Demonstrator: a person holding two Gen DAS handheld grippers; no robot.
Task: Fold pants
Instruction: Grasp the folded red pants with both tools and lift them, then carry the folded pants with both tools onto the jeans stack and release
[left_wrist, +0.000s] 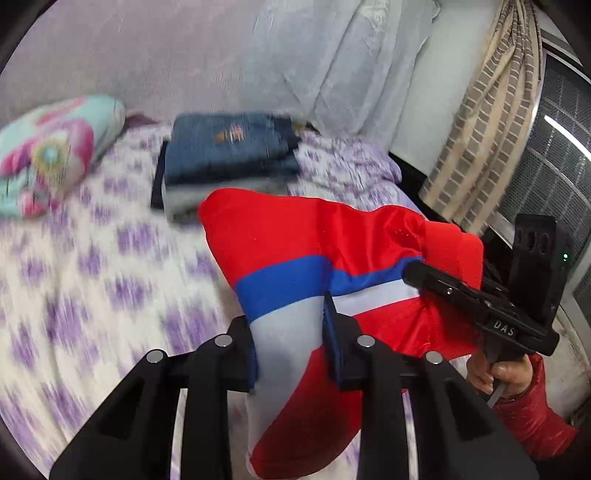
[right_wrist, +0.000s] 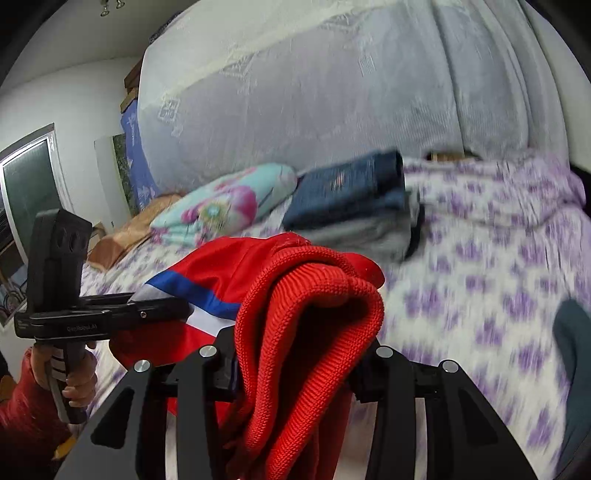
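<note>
Red pants (left_wrist: 295, 229) with a blue and a white side stripe hang above the bed, lifted off the sheet. My left gripper (left_wrist: 291, 336) is shut on the striped part, with the cloth pinched between its blue-padded fingers. In the right wrist view my right gripper (right_wrist: 295, 373) is shut on the bunched ribbed red waistband (right_wrist: 317, 302). Each gripper also shows in the other's view: the right gripper (left_wrist: 421, 275) bites the pants' right end, and the left gripper (right_wrist: 173, 306) holds the stripe. A hand (left_wrist: 506, 373) in a red sleeve holds the handle.
A stack of folded jeans and grey clothes (left_wrist: 229, 155) lies at the back of the bed beside a floral pillow (left_wrist: 55, 147). The purple-patterned sheet (left_wrist: 92, 258) spreads below. A striped curtain (left_wrist: 487, 129) and a metal grille (left_wrist: 554, 166) stand at the right.
</note>
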